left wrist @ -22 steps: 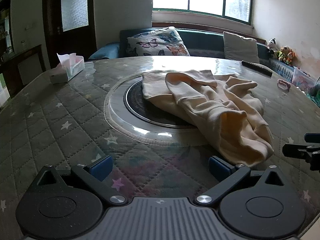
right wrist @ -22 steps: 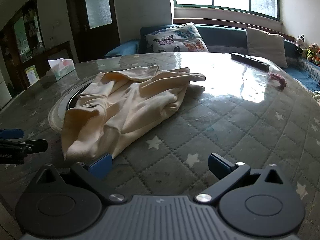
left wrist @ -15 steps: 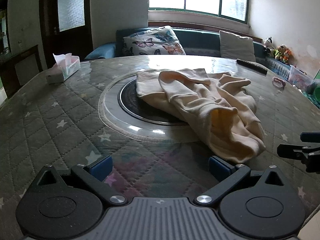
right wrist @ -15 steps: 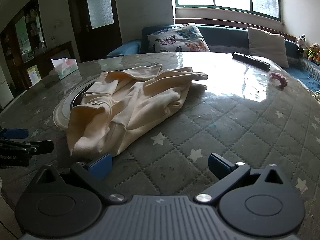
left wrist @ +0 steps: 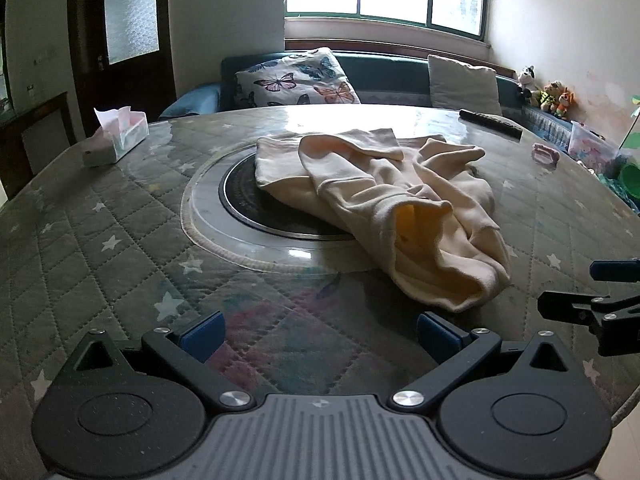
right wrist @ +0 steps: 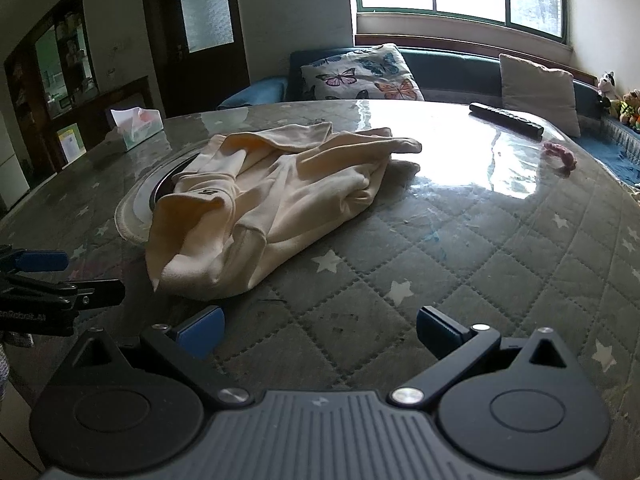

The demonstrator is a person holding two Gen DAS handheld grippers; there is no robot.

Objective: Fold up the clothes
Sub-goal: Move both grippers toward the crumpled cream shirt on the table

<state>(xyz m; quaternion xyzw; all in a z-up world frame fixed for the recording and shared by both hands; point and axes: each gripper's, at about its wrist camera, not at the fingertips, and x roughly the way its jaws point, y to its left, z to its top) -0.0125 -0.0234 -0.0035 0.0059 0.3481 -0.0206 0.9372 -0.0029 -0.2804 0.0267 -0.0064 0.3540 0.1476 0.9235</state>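
Observation:
A cream garment [left wrist: 384, 204] lies crumpled on the round table, partly over the dark centre disc [left wrist: 248, 200]. It also shows in the right wrist view [right wrist: 272, 200]. My left gripper [left wrist: 320, 330] is open and empty, near the table's front edge, short of the garment's near hem. My right gripper [right wrist: 320, 330] is open and empty, just in front and to the right of the hem. Each gripper shows at the edge of the other's view: the right one [left wrist: 592, 292] and the left one [right wrist: 60, 276].
The table has a quilted star-pattern cover [left wrist: 100, 240] under clear plastic. A tissue box [left wrist: 116, 140] stands at far left. A remote [right wrist: 506, 120] and a pink hair tie [right wrist: 558, 156] lie at far right. A sofa with cushions [left wrist: 296, 80] stands behind.
Both grippers have drawn back a little from the garment and risen slightly. Both stay open. The garment has not moved.

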